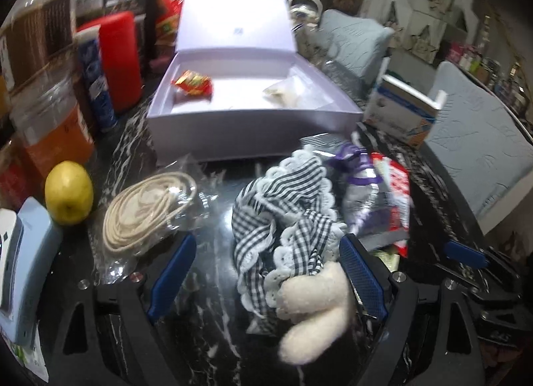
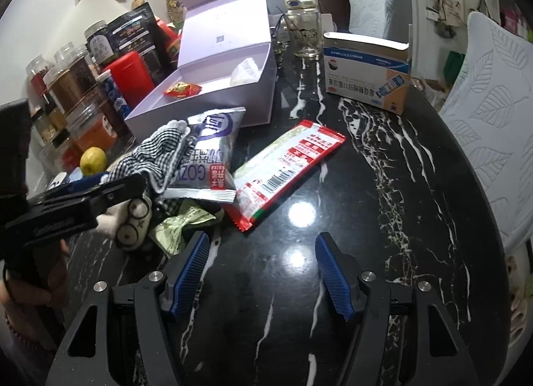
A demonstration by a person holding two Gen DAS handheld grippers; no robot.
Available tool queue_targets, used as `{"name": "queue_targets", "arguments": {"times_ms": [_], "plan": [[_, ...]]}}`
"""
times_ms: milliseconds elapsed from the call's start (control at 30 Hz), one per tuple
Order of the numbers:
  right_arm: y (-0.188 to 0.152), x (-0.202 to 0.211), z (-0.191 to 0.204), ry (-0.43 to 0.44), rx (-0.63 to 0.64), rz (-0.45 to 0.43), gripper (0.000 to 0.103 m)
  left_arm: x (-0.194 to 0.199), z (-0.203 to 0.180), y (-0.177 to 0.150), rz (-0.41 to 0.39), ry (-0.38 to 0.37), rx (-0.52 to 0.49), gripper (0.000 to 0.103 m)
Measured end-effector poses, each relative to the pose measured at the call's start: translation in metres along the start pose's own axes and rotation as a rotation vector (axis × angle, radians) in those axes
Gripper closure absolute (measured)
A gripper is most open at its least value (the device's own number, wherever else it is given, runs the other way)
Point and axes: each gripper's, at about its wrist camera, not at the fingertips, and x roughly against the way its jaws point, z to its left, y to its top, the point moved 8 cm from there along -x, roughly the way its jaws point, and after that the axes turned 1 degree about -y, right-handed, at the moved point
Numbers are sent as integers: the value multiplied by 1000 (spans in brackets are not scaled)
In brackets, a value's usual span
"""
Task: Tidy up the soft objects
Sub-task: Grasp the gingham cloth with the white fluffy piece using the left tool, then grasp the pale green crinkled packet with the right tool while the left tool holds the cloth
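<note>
Across the black, white-veined tabletop [image 2: 383, 186], the biggest thing is the lilac box [image 1: 246, 126] standing open toward the far edge, its lid [image 1: 235, 22] tipped up behind it; inside lie a small red packet [image 1: 193, 82] near the left wall and a pale clear pouch [image 1: 283, 91] near the right wall. Right of the box, toward the far right edge, sits an opened blue-and-white carton [image 2: 366, 76], with a clear glass jar [image 2: 301, 22] between the two. Jars, a red canister [image 1: 120, 59] and dark bags crowd the left edge. Nearer the middle lies the pile of soft things: a black-and-white gingham cloth with lace trim [image 1: 286, 216], a silver-and-purple snack bag [image 2: 208, 156] resting partly on it, a crumpled green wrapper [image 2: 181, 226] under the bag's near end, and a long red-and-white packet [image 2: 286, 172] lying flat just right of the bag. A small white plush toy [image 1: 309, 306] touches the cloth's near end. Toward the left edge a coil of cream rope in clear wrap [image 1: 143, 209] lies beside a yellow lemon [image 1: 68, 191]. The left tongs [image 1: 266, 272] stand wide apart over the pile, the cloth and the plush between their blue pads, the right-hand pad just beside or touching the plush and the other clear of both. The right tongs [image 2: 263, 272] are parted over bare tabletop, nothing between them, with the green wrapper just off their left pad.
</note>
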Motion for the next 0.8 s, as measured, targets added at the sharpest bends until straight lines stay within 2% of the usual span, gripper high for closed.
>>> {"name": "queue_targets", "arguments": {"times_ms": [100,167,600,667,733,800], "plan": [[2,-3,0,6,-1,2,36,0,9,1,-6,78,-16,14],[2,-4,0,10,-2,1,36,2,13,0,-11,97,-27,14],[3,-13,23,93,50,14,36,-11,-2,6,10,-50,-64,14],[3,-14,25,99,56,19,36,-12,-3,6,8,-48,-76,19],[4,-15,29,106,65,23,36,-14,-3,5,13,-36,-87,39],[4,-15,32,111,69,27,36,-17,0,3,25,-7,-92,52]]}}
